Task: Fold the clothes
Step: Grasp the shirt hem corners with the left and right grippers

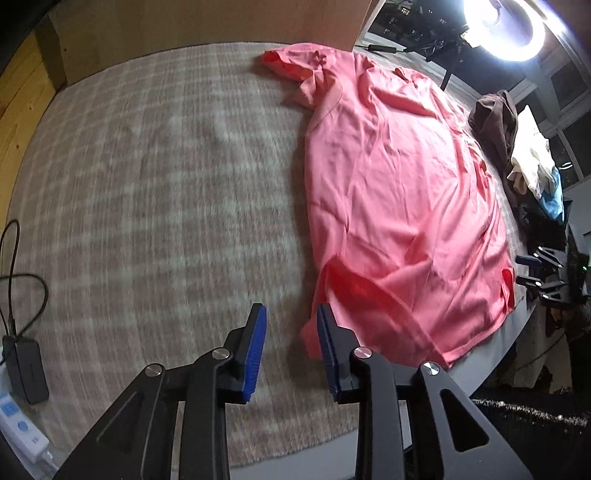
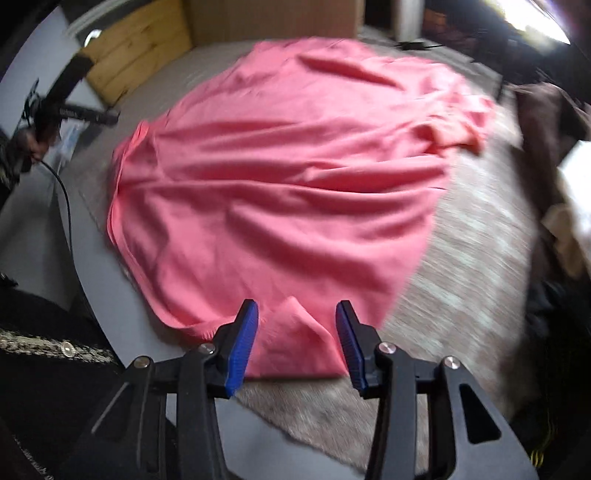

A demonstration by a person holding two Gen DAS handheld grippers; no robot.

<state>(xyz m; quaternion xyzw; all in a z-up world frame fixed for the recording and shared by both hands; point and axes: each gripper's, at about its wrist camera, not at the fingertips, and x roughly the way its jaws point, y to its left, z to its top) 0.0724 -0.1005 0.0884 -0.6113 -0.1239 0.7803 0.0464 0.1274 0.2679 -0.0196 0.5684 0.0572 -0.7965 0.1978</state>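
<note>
Both jaws are apart and hold nothing: the left gripper [image 1: 291, 345] sits beside the pink T-shirt [image 1: 399, 192], the right gripper [image 2: 297, 341] over its hem. Next, pinch the hem corners to fold.

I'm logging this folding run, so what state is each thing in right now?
Pink T-shirt: spread out on the checked blanket, wrinkled, not yet folded, hem corner turned over.
Left gripper: open, nothing between the pads, beside the shirt's hem corner.
Right gripper: open, over the shirt's hem edge, pads not pressing it.
Pile of clothes: heaped, unfolded, beyond the shirt.
Ring light: on.
</note>
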